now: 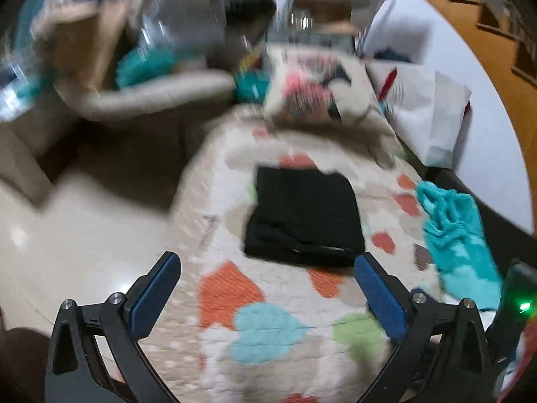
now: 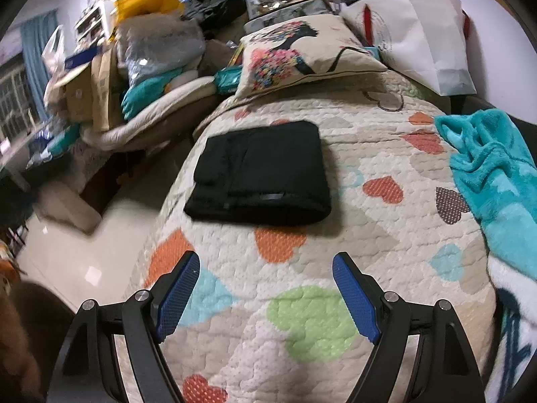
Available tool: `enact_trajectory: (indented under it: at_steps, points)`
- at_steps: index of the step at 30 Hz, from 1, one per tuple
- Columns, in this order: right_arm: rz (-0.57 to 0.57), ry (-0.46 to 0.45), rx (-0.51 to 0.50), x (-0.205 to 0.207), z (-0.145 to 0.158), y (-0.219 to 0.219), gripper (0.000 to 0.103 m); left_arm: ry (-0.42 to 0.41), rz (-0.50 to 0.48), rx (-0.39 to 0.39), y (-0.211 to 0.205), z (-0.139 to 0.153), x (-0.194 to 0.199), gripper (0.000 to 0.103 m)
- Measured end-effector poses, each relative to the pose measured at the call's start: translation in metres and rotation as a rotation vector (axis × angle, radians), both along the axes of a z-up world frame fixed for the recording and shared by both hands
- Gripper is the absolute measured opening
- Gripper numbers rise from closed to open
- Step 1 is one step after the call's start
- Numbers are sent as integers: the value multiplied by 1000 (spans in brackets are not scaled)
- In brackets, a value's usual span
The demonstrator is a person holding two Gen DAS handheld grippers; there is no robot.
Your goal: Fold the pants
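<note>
Now the black pants (image 2: 260,171) lie folded in a neat rectangle on the heart-print quilt (image 2: 335,268), a teal blanket (image 2: 496,181) off to the right; left hand-held gripper (image 1: 265,258) and right hand-held gripper (image 2: 265,258) both hover spread wide, holding nothing.

Heart quilt (image 2: 352,181), teal blanket (image 2: 496,174) (crumpled), cushion (image 2: 302,53)

The left black two-finger gripper with blue pads (image 1: 266,263) has its jaws spread wide and holds nothing — its view is blurred. The right black gripper with blue textured pads (image 2: 266,263) likewise gapes empty — both fingers angle outward, clear of contact.
</note>
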State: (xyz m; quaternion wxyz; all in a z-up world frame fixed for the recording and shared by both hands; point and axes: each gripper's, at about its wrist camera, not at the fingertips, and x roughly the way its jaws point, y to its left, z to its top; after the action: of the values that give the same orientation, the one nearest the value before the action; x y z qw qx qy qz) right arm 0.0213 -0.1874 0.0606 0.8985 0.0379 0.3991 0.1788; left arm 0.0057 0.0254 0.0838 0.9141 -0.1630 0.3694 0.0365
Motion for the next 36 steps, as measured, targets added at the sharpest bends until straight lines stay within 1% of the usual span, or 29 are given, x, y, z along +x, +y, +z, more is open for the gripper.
enact_trajectory:
  at_steps: [1, 2, 4, 5, 6, 7, 8, 10, 11, 13, 15, 17, 19, 22, 23, 24, 25, 26, 27, 28, 30, 32, 33, 34, 35, 36]
  points:
    - [-6, 8, 11, 8, 6, -4, 86, 48, -8, -17, 6, -8, 19, 103]
    - [-12, 12, 15, 16, 11, -6, 86, 67, -9, -18, 9, -13, 29, 103]
    - [-10, 30, 4, 39, 19, -10, 90, 102, -14, -10, 15, -26, 53, 102]
    - [-6, 39, -4, 51, 21, -10, 90, 127, -16, -17, 19, -34, 66, 100]
    - [-8, 43, -11, 65, 21, -10, 90, 148, -25, -41, 22, -42, 77, 99]
    - [-7, 44, -15, 76, 20, -9, 90, 168, -35, -66, 24, -48, 87, 96]
    - [1, 48, -18, 89, 16, -8, 90, 200, -41, -97, 28, -58, 102, 92]
    - [9, 76, -11, 116, 3, -6, 90, 241, -56, -135, 33, -70, 121, 83]
    - [9, 115, 11, 134, -9, -6, 90, 269, -70, -148, 34, -80, 135, 82]
    - [3, 183, 62, 159, -28, -9, 90, 289, -68, -135, 35, -93, 153, 82]
    - [-19, 263, 141, 189, -54, -15, 89, 301, -66, -138, 38, -105, 167, 82]
    - [-26, 313, 210, 209, -72, -19, 87, 309, -77, -189, 42, -117, 178, 82]
    - [-24, 342, 267, 223, -84, -20, 85, 307, -96, -238, 44, -124, 186, 83]
    - [2, 388, 373, 241, -101, -15, 83, 293, -113, -239, 36, -125, 196, 84]
    - [15, 403, 411, 246, -106, -12, 81, 287, -124, -247, 34, -124, 199, 79]
    - [26, 416, 444, 249, -109, -9, 72, 281, -146, -281, 31, -123, 201, 68]
    - [33, 425, 464, 251, -110, -6, 67, 293, -166, -311, 28, -123, 204, 50]
    - [33, 421, 465, 252, -108, -3, 63, 291, -168, -314, 25, -121, 205, 47]
    - [42, 409, 463, 252, -105, -1, 55, 278, -169, -297, 22, -118, 207, 46]
    - [49, 399, 461, 251, -101, 0, 52, 261, -179, -274, 16, -113, 207, 43]
    - [54, 377, 472, 251, -91, -2, 43, 236, -195, -254, 5, -105, 208, 43]
    - [42, 334, 472, 253, -77, -8, 41, 210, -212, -252, -7, -99, 212, 43]
    - [32, 297, 446, 253, -68, -10, 41, 206, -214, -256, -10, -98, 215, 43]
    - [25, 275, 426, 254, -63, -12, 41, 208, -207, -260, -13, -99, 217, 44]
    - [11, 261, 402, 255, -59, -16, 43, 218, -192, -261, -13, -102, 220, 47]
    - [-14, 255, 368, 256, -58, -19, 45, 234, -173, -254, -11, -106, 222, 49]
